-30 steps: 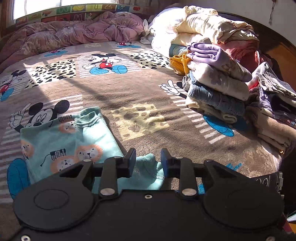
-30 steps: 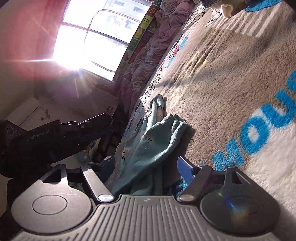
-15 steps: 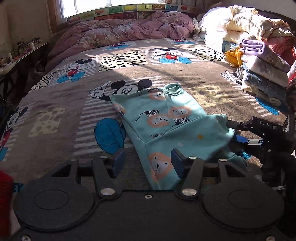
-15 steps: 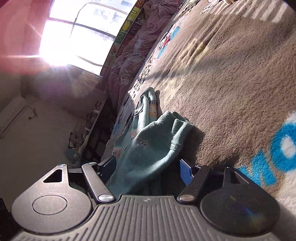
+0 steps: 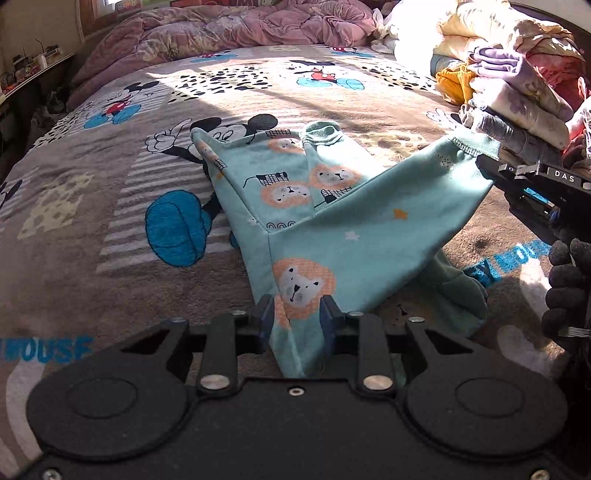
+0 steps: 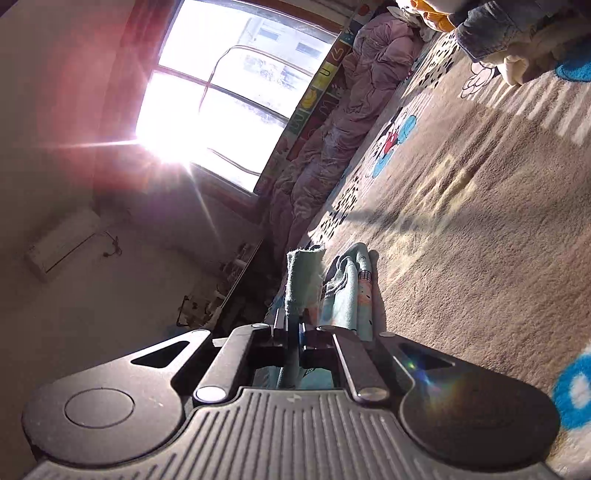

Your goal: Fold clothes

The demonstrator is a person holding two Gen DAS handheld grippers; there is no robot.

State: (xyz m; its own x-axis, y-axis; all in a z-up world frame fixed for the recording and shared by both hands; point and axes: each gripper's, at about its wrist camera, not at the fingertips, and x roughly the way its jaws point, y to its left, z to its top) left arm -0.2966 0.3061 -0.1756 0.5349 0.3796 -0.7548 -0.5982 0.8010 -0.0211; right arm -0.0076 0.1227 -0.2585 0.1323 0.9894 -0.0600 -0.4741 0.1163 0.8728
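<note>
A teal child's garment with lion prints (image 5: pixel 295 184) lies on the Mickey Mouse blanket (image 5: pixel 110 184). My left gripper (image 5: pixel 297 317) has the garment's near edge between its pads; the jaws are closing on it and the pads touch the cloth. My right gripper (image 5: pixel 487 164) comes in from the right, shut on the hem, and holds that corner up off the bed so the cloth stretches between the two. In the right wrist view the right gripper (image 6: pixel 293 325) is pinched tight on a strip of teal hem (image 6: pixel 303 273).
A pile of folded clothes (image 5: pixel 517 96) stands at the right of the bed. A pink quilt (image 5: pixel 258 26) lies along the far edge. A gloved hand (image 5: pixel 569 288) holds the right gripper. A bright window (image 6: pixel 221 92) and a cluttered shelf (image 5: pixel 37 62) are beyond.
The right gripper has shut on the hem and lifted that corner off the bed. The left gripper's jaws have narrowed onto the garment's near edge.
</note>
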